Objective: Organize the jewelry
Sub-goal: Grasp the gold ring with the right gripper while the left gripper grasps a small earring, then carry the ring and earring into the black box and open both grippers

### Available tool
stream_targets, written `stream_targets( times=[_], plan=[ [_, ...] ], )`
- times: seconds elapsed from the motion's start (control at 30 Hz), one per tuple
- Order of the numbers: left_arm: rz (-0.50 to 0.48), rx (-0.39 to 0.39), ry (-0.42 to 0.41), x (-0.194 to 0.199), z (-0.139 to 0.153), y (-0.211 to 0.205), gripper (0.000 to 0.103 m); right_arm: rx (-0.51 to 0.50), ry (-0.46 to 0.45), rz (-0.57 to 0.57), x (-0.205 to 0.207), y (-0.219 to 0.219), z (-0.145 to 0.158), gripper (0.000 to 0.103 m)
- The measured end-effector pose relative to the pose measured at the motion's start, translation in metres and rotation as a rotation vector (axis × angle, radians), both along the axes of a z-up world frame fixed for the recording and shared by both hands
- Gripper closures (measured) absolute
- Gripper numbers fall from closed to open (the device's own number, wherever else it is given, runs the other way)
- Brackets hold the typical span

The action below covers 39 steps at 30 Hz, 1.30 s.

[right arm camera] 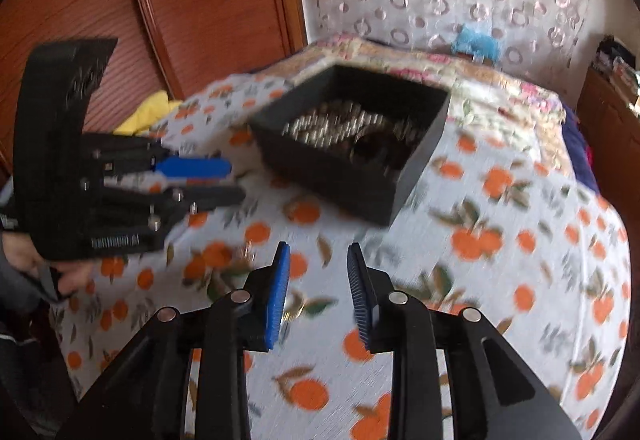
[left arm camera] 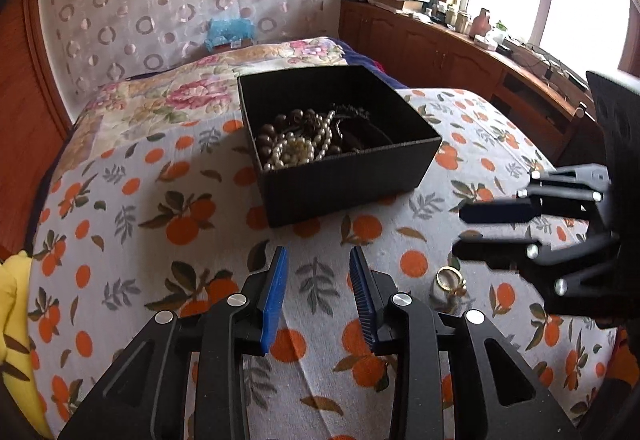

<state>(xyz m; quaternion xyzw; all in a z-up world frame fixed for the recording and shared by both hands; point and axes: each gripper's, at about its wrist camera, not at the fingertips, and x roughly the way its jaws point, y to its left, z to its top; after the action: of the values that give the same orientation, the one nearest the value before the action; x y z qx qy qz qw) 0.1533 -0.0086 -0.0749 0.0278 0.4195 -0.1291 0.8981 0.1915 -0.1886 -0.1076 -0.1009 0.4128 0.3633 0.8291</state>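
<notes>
A black open box (left arm camera: 344,176) stands on the bed and holds pearl strings (left arm camera: 296,148) and dark bead necklaces (left arm camera: 288,124); it also shows blurred in the right wrist view (right arm camera: 340,176). A gold ring piece (left arm camera: 450,280) lies on the orange-print bedspread in front of the box, to the right. My left gripper (left arm camera: 319,260) is open and empty, above the bedspread short of the box. My right gripper (left arm camera: 458,232) comes in from the right, just above the ring; in its own view it (right arm camera: 319,256) is open and empty. The left gripper shows at the left there (right arm camera: 236,182).
The bedspread (left arm camera: 160,240) covers the bed, with a floral quilt (left arm camera: 180,92) behind the box. A yellow cloth (left arm camera: 12,300) lies at the left edge. A wooden cabinet (left arm camera: 440,52) with clutter runs under the window at the right. A curtained headboard stands behind.
</notes>
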Motion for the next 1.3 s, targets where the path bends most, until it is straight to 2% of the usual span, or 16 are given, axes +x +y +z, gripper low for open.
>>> stream_targets(
  times=[0.2,0.43,0.5,0.57,0.67,0.93,1.07,1.1,1.27,1.3],
  plan=[
    [0.004,0.001,0.018,-0.004,-0.005,0.001,0.073,-0.039,0.021,0.029,-0.013,0.009,-0.015,0.071],
    [0.010,-0.001,0.019,-0.010,-0.006,0.001,0.072,-0.105,-0.017,0.037,-0.017,0.020,-0.018,0.071],
    [0.011,-0.004,0.017,-0.011,-0.006,0.001,0.068,-0.128,-0.035,0.044,-0.019,0.022,-0.019,0.071],
    [0.008,-0.005,0.013,-0.012,-0.005,0.000,0.065,-0.151,-0.055,0.046,-0.020,0.024,-0.019,0.079],
    [0.001,-0.002,0.005,-0.015,-0.004,-0.002,0.065,-0.125,-0.027,0.032,-0.016,0.017,-0.018,0.082],
    [-0.045,-0.032,-0.002,-0.019,-0.002,-0.018,0.062,-0.088,-0.034,-0.048,-0.008,-0.009,-0.011,0.082],
    [-0.067,-0.011,0.006,-0.018,-0.009,-0.030,0.062,-0.082,-0.037,-0.070,-0.004,-0.017,-0.010,0.082],
    [-0.070,-0.008,0.009,-0.018,-0.010,-0.031,0.062,-0.081,-0.039,-0.074,-0.004,-0.018,-0.009,0.082],
    [-0.067,0.022,0.025,-0.016,-0.019,-0.037,0.083,-0.075,-0.039,-0.079,-0.002,-0.019,-0.008,0.082],
    [-0.066,0.023,0.024,-0.016,-0.019,-0.037,0.084,-0.075,-0.040,-0.078,-0.002,-0.019,-0.008,0.082]
  ],
)
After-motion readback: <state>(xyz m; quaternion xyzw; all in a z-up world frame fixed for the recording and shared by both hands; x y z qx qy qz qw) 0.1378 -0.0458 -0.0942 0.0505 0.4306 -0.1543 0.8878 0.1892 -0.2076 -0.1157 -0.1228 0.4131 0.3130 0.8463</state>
